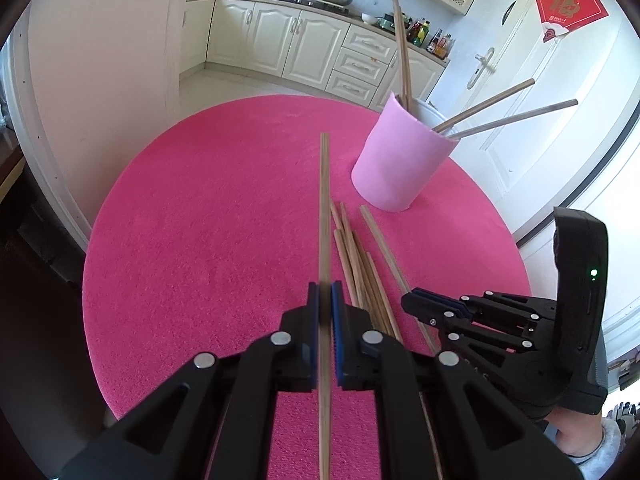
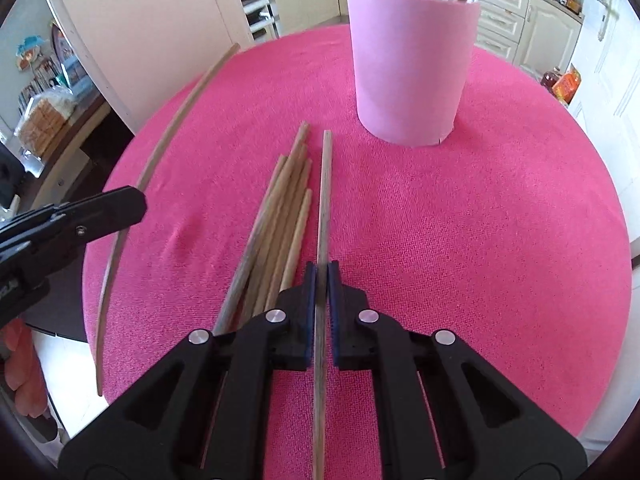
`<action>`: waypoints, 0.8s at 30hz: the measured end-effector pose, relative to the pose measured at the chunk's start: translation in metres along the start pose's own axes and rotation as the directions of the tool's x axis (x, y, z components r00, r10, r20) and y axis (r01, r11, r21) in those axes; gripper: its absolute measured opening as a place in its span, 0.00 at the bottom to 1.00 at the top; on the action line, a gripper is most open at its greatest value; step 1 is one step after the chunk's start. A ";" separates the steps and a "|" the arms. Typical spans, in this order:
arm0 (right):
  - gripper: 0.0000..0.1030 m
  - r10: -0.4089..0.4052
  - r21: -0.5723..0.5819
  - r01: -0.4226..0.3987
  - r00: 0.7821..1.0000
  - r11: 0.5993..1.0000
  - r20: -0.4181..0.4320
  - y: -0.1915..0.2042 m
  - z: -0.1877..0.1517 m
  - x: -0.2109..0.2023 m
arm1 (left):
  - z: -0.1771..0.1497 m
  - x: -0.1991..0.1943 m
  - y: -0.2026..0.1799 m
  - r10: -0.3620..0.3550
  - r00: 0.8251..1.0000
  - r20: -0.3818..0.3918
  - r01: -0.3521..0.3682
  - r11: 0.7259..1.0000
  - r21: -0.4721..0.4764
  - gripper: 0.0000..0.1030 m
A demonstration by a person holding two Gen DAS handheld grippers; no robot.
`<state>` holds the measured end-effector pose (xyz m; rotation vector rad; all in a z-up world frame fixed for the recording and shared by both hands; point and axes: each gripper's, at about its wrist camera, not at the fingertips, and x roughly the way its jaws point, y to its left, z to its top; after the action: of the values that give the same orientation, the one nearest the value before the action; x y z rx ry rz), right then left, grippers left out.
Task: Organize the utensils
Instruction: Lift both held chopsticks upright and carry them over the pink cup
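left wrist: left gripper (image 1: 325, 292) clamps chopstick (image 1: 324, 208) (right gripper (image 2: 321, 276) likewise, seemingly).

Left tool (image 1: 325, 294) has one chopstick (image 1: 324, 200) pinched, pointing across the pink table (image 1: 200, 220). Loose chopsticks (image 1: 360, 264) lie beside it, near the pink cup (image 1: 400, 160).

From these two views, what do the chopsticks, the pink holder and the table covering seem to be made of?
Chopsticks: probably bamboo or unpainted wood, matte tan with lengthwise grain. Pink holder: looks wrapped in a soft matte sheet, perhaps foam or felt; a seam shows near its base. Table covering: a magenta fabric, apparently terry or short pile, judging by its fuzzy, non-reflective texture.
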<state>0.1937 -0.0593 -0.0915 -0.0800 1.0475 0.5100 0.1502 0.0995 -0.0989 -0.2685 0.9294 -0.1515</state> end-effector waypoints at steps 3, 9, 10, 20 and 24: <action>0.06 0.033 0.000 -0.033 0.997 0.999 0.073 0.000 -0.001 -0.020 | 0.001 -0.004 -0.002 -0.011 1.000 0.018 0.011 1.000 0.005 0.06; 0.06 0.084 -0.002 -0.086 0.976 0.996 0.202 0.000 -0.004 -0.055 | 0.002 -0.013 -0.010 -0.037 0.997 0.072 0.035 0.999 0.031 0.06; 0.06 0.093 -0.002 -0.094 0.971 0.996 0.220 -0.001 -0.003 -0.061 | 0.003 -0.015 -0.012 -0.041 0.996 0.079 0.038 0.999 0.038 0.06; 0.06 0.148 0.000 -0.162 0.903 0.987 0.402 -0.004 -0.002 -0.104 | 0.006 -0.033 -0.038 -0.099 0.976 0.195 0.078 0.991 0.112 0.06; 0.06 0.156 0.027 -0.193 0.864 0.981 0.479 -0.015 0.001 -0.115 | 0.010 -0.039 -0.048 -0.154 0.959 0.238 0.116 0.979 0.165 0.06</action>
<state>0.1555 -0.1139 0.0031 0.2030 0.5884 0.6167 0.1344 0.0643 -0.0492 -0.2062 0.6450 -0.3060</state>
